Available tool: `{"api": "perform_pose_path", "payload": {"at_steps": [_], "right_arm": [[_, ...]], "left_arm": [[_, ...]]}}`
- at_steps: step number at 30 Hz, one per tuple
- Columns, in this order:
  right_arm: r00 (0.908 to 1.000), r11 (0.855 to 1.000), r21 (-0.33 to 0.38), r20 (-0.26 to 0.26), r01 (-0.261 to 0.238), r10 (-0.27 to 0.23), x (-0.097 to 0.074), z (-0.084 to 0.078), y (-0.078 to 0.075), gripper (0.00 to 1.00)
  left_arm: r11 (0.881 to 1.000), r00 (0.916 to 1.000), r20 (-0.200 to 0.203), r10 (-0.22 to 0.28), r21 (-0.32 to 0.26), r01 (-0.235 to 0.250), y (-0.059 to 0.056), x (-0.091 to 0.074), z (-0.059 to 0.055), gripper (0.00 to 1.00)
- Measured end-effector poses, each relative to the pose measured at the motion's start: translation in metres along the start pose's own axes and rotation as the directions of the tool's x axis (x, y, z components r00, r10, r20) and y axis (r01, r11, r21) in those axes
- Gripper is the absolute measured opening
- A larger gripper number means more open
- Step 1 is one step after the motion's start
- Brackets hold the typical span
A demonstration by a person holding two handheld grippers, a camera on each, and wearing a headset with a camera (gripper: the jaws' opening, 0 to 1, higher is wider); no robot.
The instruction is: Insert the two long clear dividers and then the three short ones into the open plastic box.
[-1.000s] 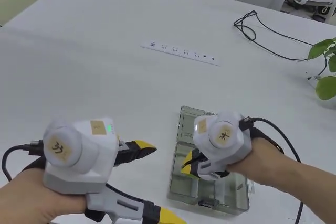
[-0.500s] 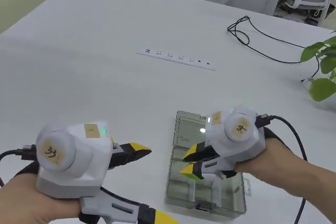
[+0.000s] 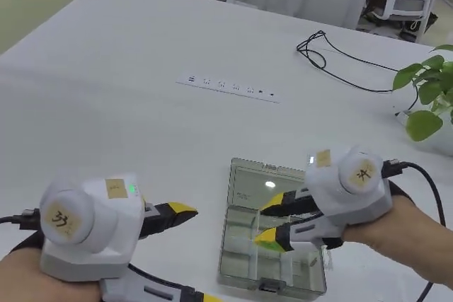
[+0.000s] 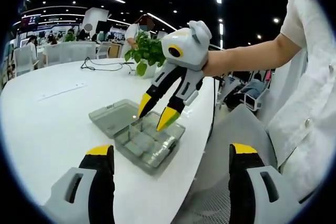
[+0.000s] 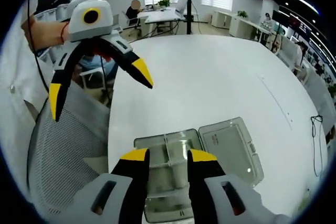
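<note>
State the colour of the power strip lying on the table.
White; the power strip shows best in the head view.

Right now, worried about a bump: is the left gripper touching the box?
Apart. Right gripper view shows the left gripper raised aside, bare table between it and the box.

The right gripper (image 3: 263,223) is hovering over the box (image 3: 237,274) by the near edge of the surface (image 3: 106,104). Its fingers are slightly parted and are blocking part of the way in from above. The open lid (image 3: 265,178) is lying flat on the box's far side, barring a low approach from there. The left gripper (image 4: 171,150), fingers spread wide, is hanging left of the box, with bare surface between them. The strip (image 3: 226,88) is lying well beyond the lid. The cable (image 3: 340,58) and plant (image 3: 425,97) are crowding the far right corner. The surface's left half is lying open. A chair (image 5: 58,171) is standing just off the near edge.
</note>
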State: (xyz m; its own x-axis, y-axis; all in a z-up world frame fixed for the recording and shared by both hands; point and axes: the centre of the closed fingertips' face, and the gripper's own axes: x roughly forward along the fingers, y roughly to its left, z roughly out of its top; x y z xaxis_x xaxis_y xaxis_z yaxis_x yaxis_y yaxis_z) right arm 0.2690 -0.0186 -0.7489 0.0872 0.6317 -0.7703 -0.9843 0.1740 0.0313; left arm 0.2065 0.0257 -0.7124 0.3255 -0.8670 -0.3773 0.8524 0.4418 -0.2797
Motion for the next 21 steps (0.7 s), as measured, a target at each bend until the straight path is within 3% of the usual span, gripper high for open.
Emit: {"api": "perform_pose_path", "payload": {"at_steps": [12,21], "right_arm": [[0.9994,0.999,0.018,-0.004,0.034,-0.034,-0.03,-0.018,-0.001,0.38],[0.9975,0.998,0.042,-0.05,0.052,-0.049,-0.05,-0.053,-0.002,0.45]], "left_arm": [[1.0,0.9999,-0.007,-0.008,0.014,0.008,-0.004,0.0,0.002,0.92],[1.0,0.9999,-0.009,-0.014,0.014,0.014,-0.005,0.002,0.001,0.92]]}}
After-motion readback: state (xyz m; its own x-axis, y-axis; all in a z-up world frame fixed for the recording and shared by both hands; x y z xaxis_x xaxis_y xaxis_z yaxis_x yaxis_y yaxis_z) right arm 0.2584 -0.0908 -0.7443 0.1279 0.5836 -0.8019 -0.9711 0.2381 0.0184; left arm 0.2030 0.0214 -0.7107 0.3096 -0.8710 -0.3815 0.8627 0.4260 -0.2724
